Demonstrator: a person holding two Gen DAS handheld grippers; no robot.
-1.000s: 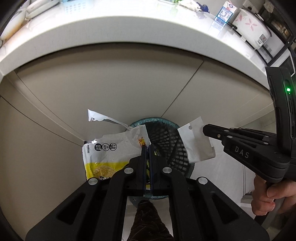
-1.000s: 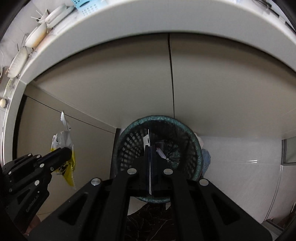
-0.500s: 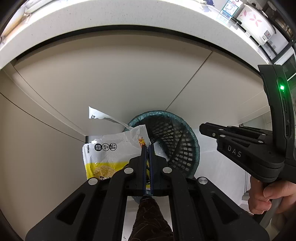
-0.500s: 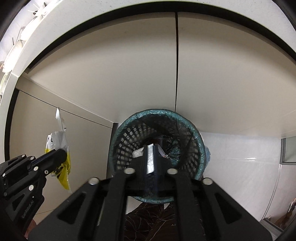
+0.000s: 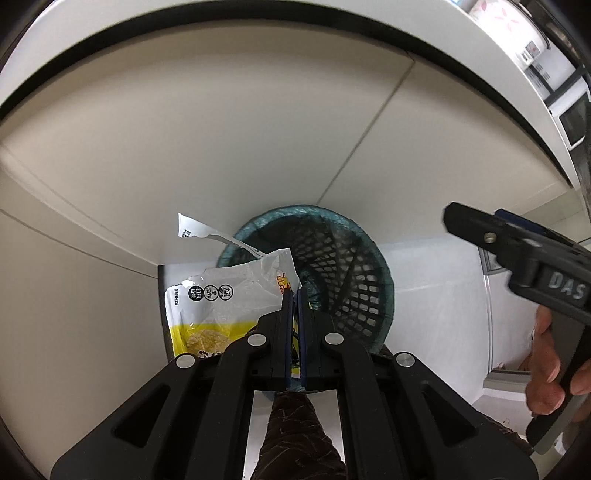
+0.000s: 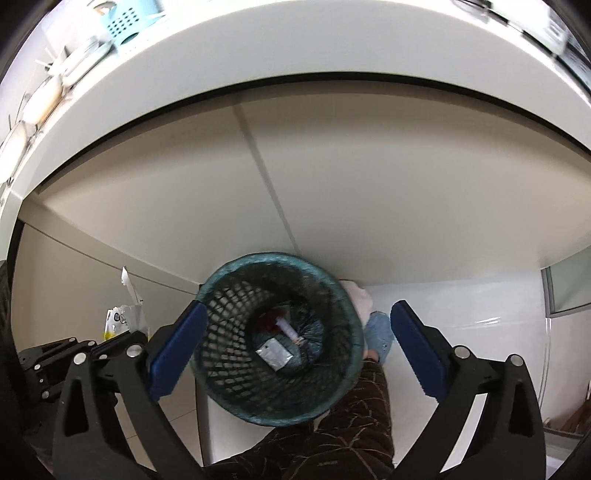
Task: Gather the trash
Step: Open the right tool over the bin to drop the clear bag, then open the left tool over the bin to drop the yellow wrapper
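Observation:
A round mesh waste basket (image 6: 273,339) with a teal liner stands on the floor against the cabinet; it also shows in the left wrist view (image 5: 332,266). My left gripper (image 5: 294,291) is shut on a torn yellow and white snack bag (image 5: 221,299), held left of the basket rim. My right gripper (image 6: 295,328) is open and empty above the basket, its blue pads (image 6: 177,347) either side of it. A silver packet (image 6: 275,353) lies at the bottom of the basket with other trash. The right gripper shows at the right of the left wrist view (image 5: 458,218).
Beige cabinet doors (image 6: 332,192) under a white countertop (image 6: 258,55) rise behind the basket. Dishes and a blue basket (image 6: 129,22) sit on the counter. A slippered foot (image 6: 376,328) is right of the basket, and my dark trouser leg (image 6: 332,435) is below it.
My right gripper has opened and let go of the silver packet, which now lies in the basket. The left gripper still holds the snack bag, a little lower and closer.

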